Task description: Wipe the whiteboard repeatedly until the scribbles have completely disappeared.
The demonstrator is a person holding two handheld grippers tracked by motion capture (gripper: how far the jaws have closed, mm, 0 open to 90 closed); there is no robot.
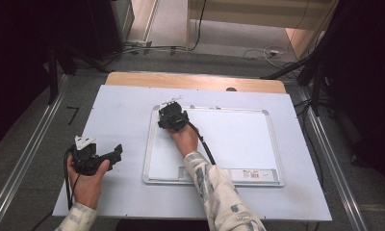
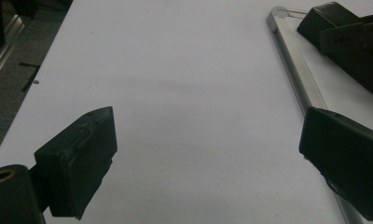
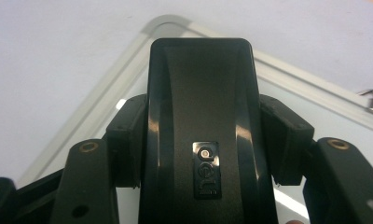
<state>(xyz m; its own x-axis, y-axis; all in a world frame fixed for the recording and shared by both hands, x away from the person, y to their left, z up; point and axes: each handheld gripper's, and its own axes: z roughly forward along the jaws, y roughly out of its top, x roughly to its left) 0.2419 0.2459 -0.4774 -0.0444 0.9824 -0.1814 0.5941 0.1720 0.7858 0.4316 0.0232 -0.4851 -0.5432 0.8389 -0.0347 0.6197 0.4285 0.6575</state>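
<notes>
One whiteboard (image 1: 238,144) lies flat on a pale sheet (image 1: 118,110) that covers the table, its metal frame set toward the right half of the sheet. One black eraser (image 3: 201,135) with a raised logo on its back sits at the board's far left corner, and the right gripper (image 1: 171,118) has its two jaws closed against the eraser's two long sides, one pad on each. In the right gripper view the eraser stands between the jaws, with the rounded corner of the frame just beyond its far end. The person's right hand (image 1: 185,139) wraps the gripper body, and one black cable (image 1: 205,144) trails back from it across the board toward the patterned sleeve (image 1: 219,197).

The left gripper (image 1: 111,156) rests well apart from the board, over the bare sheet near its left edge, held in the left hand (image 1: 87,185). Its two jaws stand wide apart with nothing between them; the left gripper view shows the plain sheet in the gap, with the board's frame (image 2: 294,70) running past the right-hand jaw and the eraser (image 2: 343,42) farther off on the board.
</notes>
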